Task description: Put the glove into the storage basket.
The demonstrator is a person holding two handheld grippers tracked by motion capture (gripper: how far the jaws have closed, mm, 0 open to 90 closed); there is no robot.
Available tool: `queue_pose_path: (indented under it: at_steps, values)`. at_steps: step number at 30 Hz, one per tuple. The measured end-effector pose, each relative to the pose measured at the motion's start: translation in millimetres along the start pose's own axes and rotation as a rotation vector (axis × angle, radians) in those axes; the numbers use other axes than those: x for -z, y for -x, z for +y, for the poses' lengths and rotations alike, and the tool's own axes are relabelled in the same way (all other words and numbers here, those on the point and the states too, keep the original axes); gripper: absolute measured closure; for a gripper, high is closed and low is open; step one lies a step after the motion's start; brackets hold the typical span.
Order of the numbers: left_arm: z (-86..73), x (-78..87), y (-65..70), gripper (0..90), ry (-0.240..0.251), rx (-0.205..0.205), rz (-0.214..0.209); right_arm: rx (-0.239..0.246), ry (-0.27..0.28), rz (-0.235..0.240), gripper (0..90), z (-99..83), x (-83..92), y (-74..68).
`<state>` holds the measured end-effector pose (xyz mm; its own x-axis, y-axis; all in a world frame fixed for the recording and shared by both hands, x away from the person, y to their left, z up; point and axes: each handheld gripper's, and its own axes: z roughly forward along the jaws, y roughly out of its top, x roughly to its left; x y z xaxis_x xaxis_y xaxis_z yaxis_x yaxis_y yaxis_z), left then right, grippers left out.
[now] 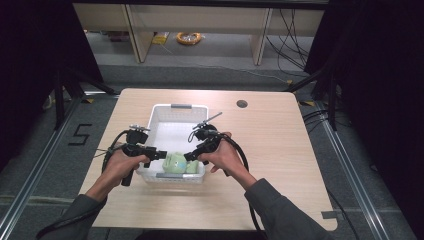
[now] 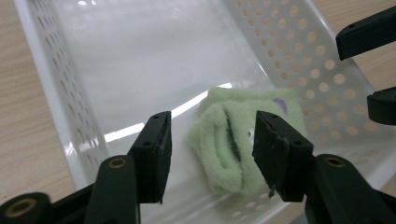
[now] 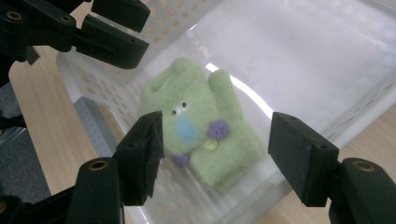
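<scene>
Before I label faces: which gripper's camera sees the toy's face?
The right gripper: its view shows the green plush toy face-on, eyes and blue nose; the left gripper sees its folded side.

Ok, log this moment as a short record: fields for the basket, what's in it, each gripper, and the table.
basket: white perforated basket on the wooden table, near the middle
contents: green plush toy lying at the basket's near end
left gripper: open, jaws either side of the toy, not closed on it
right gripper: open, poised over the toy
hands: one on each gripper

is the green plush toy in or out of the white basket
In. The green plush toy lies on the floor of the white basket, near one end wall.
</scene>
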<state>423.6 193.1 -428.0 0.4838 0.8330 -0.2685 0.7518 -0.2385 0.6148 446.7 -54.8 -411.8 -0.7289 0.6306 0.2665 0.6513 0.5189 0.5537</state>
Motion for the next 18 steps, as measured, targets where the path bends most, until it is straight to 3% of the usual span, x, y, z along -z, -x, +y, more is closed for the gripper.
queue_pose_path:
  at_steps: [2, 4, 5, 9, 11, 13, 18]
  values:
    - [-2.3, 2.9, 4.9, 44.2, 0.006, 0.024, -0.006, 0.005, 0.013, 0.015, 36.6, -3.0, 5.0, -0.5]
    - [-4.8, 6.7, 8.2, 42.5, 0.024, 0.016, -0.019, 0.027, 0.03, 0.012, 36.2, -6.5, 10.4, -1.4]
    - [-6.8, 8.1, 10.9, 41.7, 0.035, 0.022, -0.024, 0.058, 0.048, 0.011, 36.1, -8.6, 13.3, -1.3]
    - [-14.1, 12.2, 17.9, 36.7, 0.023, 0.0, -0.039, 0.071, 0.068, 0.015, 35.1, -17.4, 25.1, -5.7]
    - [-17.6, 14.1, 22.8, 34.2, 0.044, 0.019, -0.046, 0.061, 0.075, 0.002, 35.0, -21.7, 31.7, -7.3]
    - [-20.7, 16.0, 27.4, 32.7, 0.061, 0.014, -0.056, 0.076, 0.096, 0.031, 34.7, -26.1, 35.4, -6.0]
    - [-31.1, 20.2, 41.7, 31.9, 0.088, 0.0, -0.087, 0.08, 0.122, 0.022, 34.0, -40.0, 45.4, -2.6]
